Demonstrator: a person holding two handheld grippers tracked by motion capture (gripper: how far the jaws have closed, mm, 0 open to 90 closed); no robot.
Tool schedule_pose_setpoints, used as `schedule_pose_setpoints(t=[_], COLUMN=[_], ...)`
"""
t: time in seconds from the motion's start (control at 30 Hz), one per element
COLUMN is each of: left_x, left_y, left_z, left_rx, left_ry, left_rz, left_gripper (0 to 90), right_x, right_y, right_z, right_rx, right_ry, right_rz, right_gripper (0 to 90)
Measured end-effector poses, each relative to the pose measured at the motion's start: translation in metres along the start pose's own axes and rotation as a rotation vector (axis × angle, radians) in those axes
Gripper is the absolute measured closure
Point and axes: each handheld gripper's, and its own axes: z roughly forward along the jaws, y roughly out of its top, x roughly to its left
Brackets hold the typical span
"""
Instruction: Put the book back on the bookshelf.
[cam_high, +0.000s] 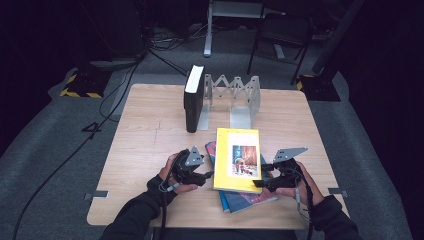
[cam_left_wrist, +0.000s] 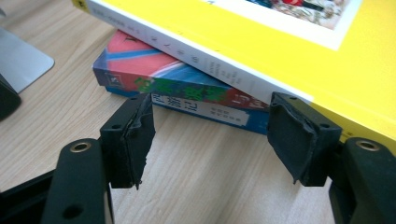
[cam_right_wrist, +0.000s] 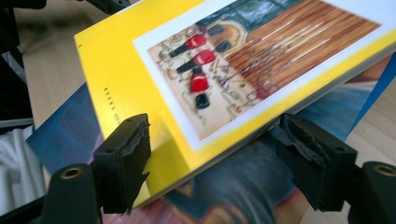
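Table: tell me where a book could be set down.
Bare wood lies left of the black book and the left gripper, and right of the metal rack. The near middle is crowded by the yellow book and both grippers.

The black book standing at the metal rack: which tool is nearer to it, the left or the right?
Left. The left tool is at the left edge of the yellow book, more directly below the black book. The right tool is at the yellow book's right edge, farther away.
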Motion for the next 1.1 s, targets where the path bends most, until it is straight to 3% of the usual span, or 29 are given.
schedule_pose_setpoints(t=[0.23,0.47,0.63,0.83,0.93,1.0,1.07,1.1], left_x=[0.002,0.002,-0.005,-0.009,-0.01,-0.007,-0.003,0.0], left_y=[-0.001,-0.005,-0.007,-0.004,-0.002,-0.002,-0.001,-0.001], left_z=[0.003,-0.001,-0.003,-0.001,0.002,0.003,0.007,0.008], left_rx=[0.019,-0.004,-0.007,-0.005,0.008,0.009,0.02,0.02], left_ry=[0.009,-0.087,-0.127,-0.105,-0.041,-0.017,0.038,0.04], left_rz=[0.004,-0.014,0.004,0.037,0.063,0.052,0.041,0.032], left_gripper=[32.0,46.6,46.6,38.0,37.5,37.4,37.5,37.4], right_x=[-0.006,-0.004,0.0,-0.004,-0.011,-0.013,-0.016,-0.016], right_y=[0.007,0.008,0.006,0.009,0.015,0.018,0.021,0.022], right_z=[0.005,0.004,-0.001,0.002,0.006,0.008,0.01,0.011], right_rx=[-0.002,0.0,0.007,-0.007,-0.018,-0.025,-0.028,-0.031], right_ry=[0.001,0.004,0.014,-0.013,-0.028,-0.029,-0.031,-0.031], right_rz=[-0.008,-0.042,-0.072,-0.063,-0.049,-0.047,-0.046,-0.051], right_gripper=[25.6,30.7,33.1,32.6,32.4,32.5,32.5,32.8])
